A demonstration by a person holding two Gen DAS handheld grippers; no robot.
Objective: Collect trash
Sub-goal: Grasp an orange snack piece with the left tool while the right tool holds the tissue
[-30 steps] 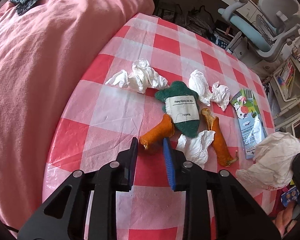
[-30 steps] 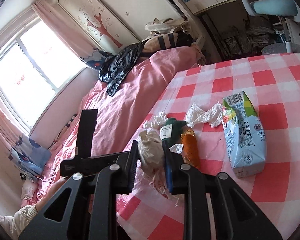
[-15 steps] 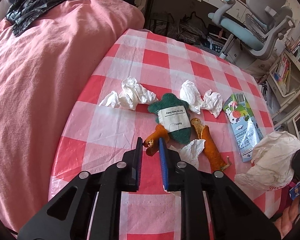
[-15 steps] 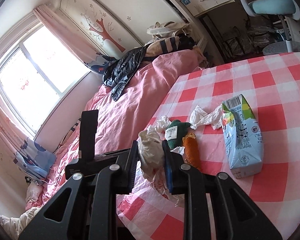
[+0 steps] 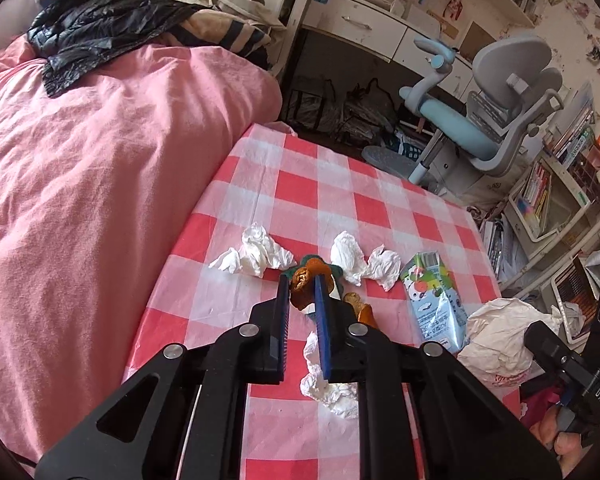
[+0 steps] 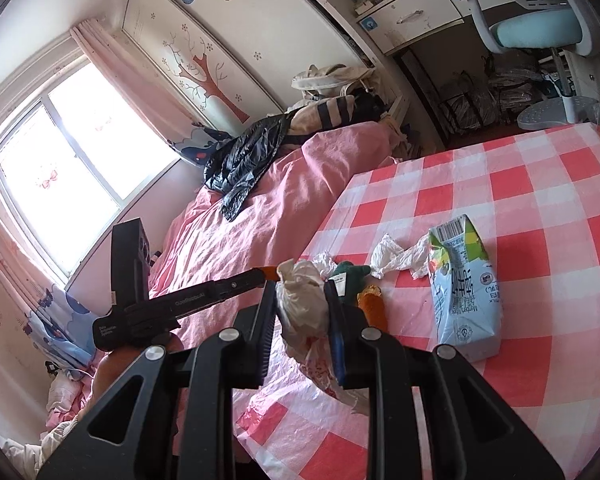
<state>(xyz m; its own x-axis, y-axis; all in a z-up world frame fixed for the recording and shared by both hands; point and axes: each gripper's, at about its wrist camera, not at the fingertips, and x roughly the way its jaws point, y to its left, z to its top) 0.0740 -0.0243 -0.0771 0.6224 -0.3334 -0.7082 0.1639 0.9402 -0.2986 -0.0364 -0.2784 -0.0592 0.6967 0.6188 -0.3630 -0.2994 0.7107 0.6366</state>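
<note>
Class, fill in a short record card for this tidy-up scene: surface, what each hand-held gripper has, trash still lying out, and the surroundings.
surface: table with a red-and-white checked cloth
left hand-held gripper: jaws closing on an orange peel, lifted off the cloth
right hand-held gripper: shut on the rim of a white plastic bag
trash still out: crumpled tissues, milk carton, second orange peel, green scrap with a white label
surroundings: pink bed, desk chair

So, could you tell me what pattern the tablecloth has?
Red, pink and white checks; the tablecloth shows best in the left wrist view.
</note>
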